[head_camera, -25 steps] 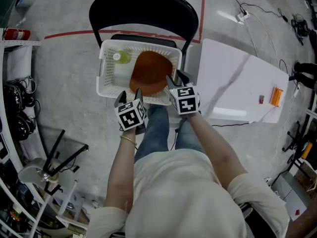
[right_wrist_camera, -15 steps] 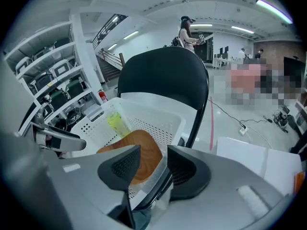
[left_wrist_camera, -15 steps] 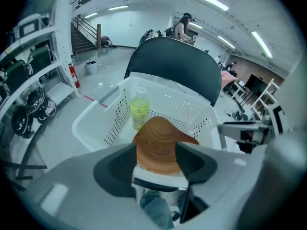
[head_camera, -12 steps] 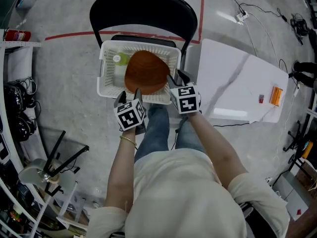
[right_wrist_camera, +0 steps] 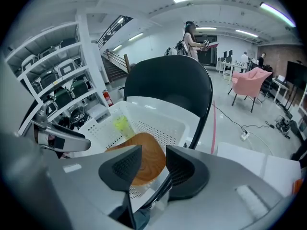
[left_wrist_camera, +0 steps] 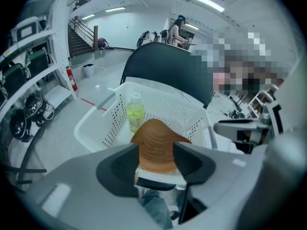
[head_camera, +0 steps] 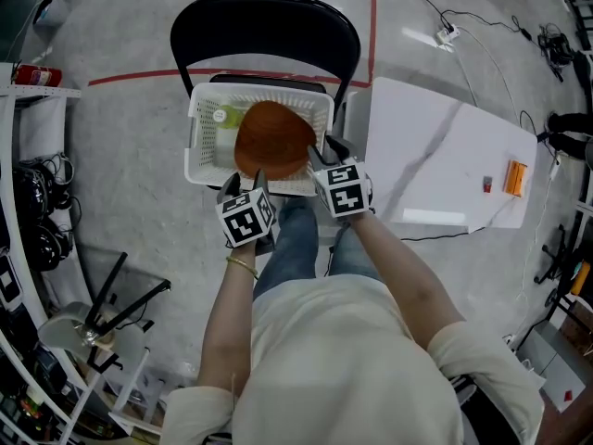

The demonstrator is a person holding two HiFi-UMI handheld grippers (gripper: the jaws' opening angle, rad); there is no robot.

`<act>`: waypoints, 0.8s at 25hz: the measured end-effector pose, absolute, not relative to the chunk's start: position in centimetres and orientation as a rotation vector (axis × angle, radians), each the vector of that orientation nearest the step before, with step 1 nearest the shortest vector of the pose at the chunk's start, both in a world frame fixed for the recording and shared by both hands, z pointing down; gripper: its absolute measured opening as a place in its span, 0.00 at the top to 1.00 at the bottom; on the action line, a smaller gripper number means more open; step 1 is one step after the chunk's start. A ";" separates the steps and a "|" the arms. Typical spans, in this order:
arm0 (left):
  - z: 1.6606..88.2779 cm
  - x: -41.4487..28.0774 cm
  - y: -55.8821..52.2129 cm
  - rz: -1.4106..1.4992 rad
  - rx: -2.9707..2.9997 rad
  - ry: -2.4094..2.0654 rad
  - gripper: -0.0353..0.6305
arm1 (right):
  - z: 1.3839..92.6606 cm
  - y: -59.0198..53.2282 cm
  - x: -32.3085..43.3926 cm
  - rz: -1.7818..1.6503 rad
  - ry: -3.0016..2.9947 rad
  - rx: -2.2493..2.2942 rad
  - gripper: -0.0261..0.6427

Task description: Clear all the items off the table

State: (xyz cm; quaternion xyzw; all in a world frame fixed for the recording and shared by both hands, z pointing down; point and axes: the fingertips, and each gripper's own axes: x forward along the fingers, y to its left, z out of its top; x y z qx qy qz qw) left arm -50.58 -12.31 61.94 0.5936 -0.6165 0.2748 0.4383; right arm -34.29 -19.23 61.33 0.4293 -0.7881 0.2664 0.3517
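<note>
A white basket (head_camera: 198, 146) sat on a black chair (head_camera: 264, 26). In it a brown bowl (head_camera: 273, 139) lay dome up, with a green bottle (head_camera: 225, 116) just left of it in the far left part. The left gripper (head_camera: 245, 180) hung at the basket's near rim. Its jaws stood wide after closing a little, with nothing gripped and the bowl beyond them. The right gripper (head_camera: 327, 150) hung at the near right corner, its jaws narrowly apart and holding nothing. On the white counter (head_camera: 435, 146) to the right, well apart from both, an orange item (head_camera: 517, 178) and a small red thing (head_camera: 488, 185) lay near the right edge.
</note>
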 end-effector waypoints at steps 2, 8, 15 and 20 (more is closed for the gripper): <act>61.3 -50.3 -12.3 0.675 1.485 -1.532 0.63 | 60.8 -19.1 -34.2 0.679 -2.044 1.113 0.73; 59.8 -49.2 -12.4 0.643 1.513 -1.515 0.74 | 59.3 -18.6 -33.8 0.658 -2.056 1.123 0.79; 57.6 -48.0 -12.2 0.627 1.556 -1.505 0.88 | 57.4 -17.6 -33.5 0.625 -2.073 1.124 0.86; 56.5 -46.7 -11.9 0.622 1.593 -1.469 0.93 | 55.8 -17.0 -33.1 0.607 -2.099 1.139 0.91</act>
